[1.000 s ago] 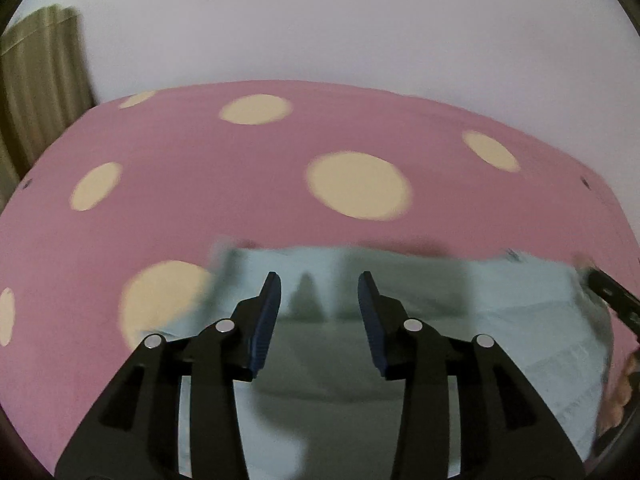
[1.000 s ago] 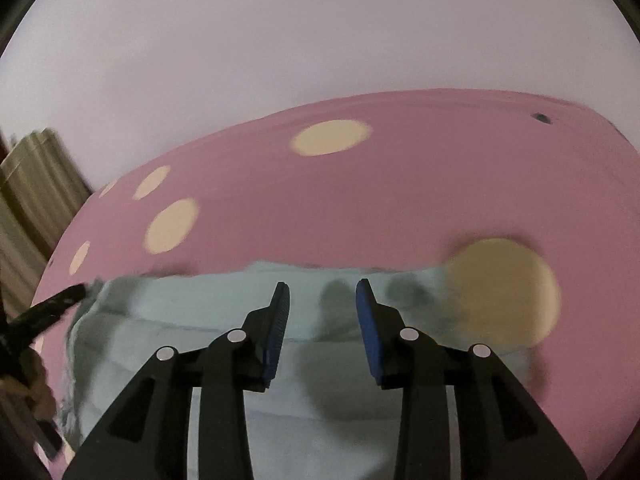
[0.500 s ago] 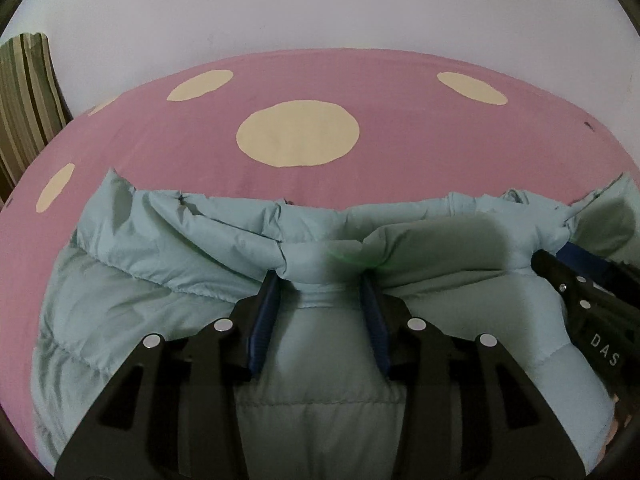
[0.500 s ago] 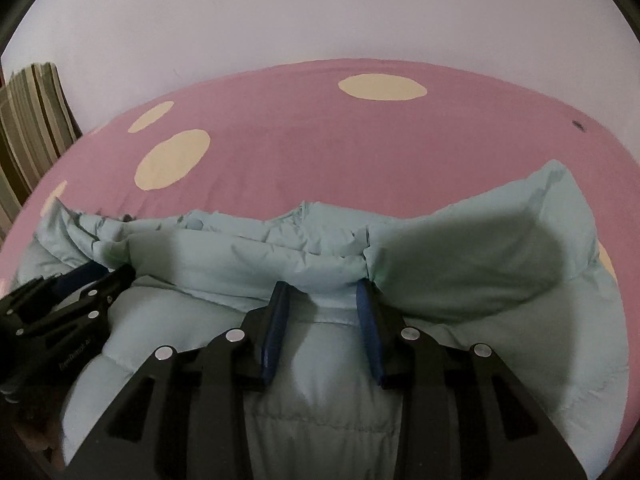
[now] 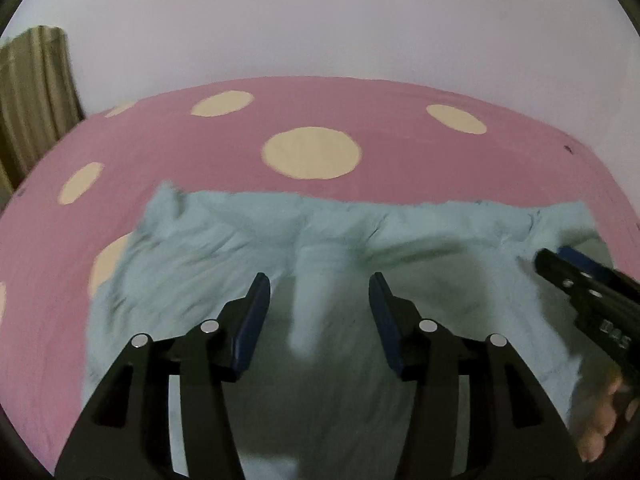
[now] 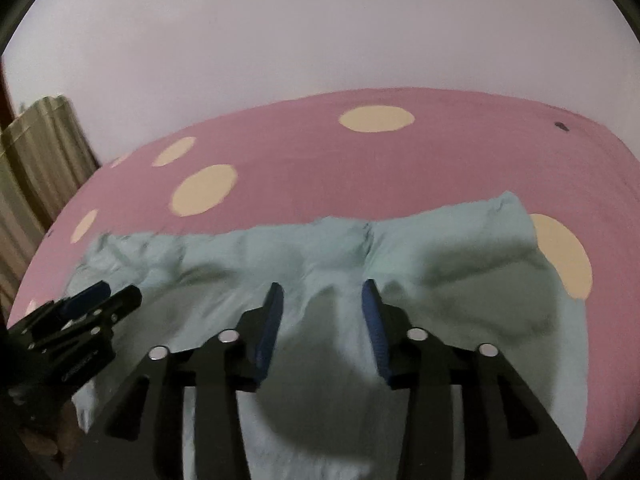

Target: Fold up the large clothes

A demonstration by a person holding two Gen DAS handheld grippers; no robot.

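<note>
Two grippers: both hover over a pale mint puffer jacket (image 5: 224,248) spread on a pink bedsheet with cream dots (image 5: 312,156).
Left gripper (image 5: 319,292): blue-padded fingers stand apart, nothing clamped between them; a raised ridge of jacket fabric lies in the gap below.
Right gripper (image 6: 322,300): fingers likewise parted, over a puckered fold of the jacket (image 6: 440,248), gripping nothing.
Writing: white letters on the side of the right gripper (image 5: 584,292), seen in the left wrist view, too blurred to read surely.
Jacket position: lying on the near half of the sheet, its far edge running across both views, so its long axis goes left to right.
Only in left view: the right gripper's body at the right edge, with the person's fingers (image 5: 600,420) beneath it.
Only in right view: the left gripper (image 6: 86,304) at the left edge; a dot partly covered by the jacket's right end.
Background: white wall (image 5: 320,20) and a striped curtain (image 5: 32,80) at left.
</note>
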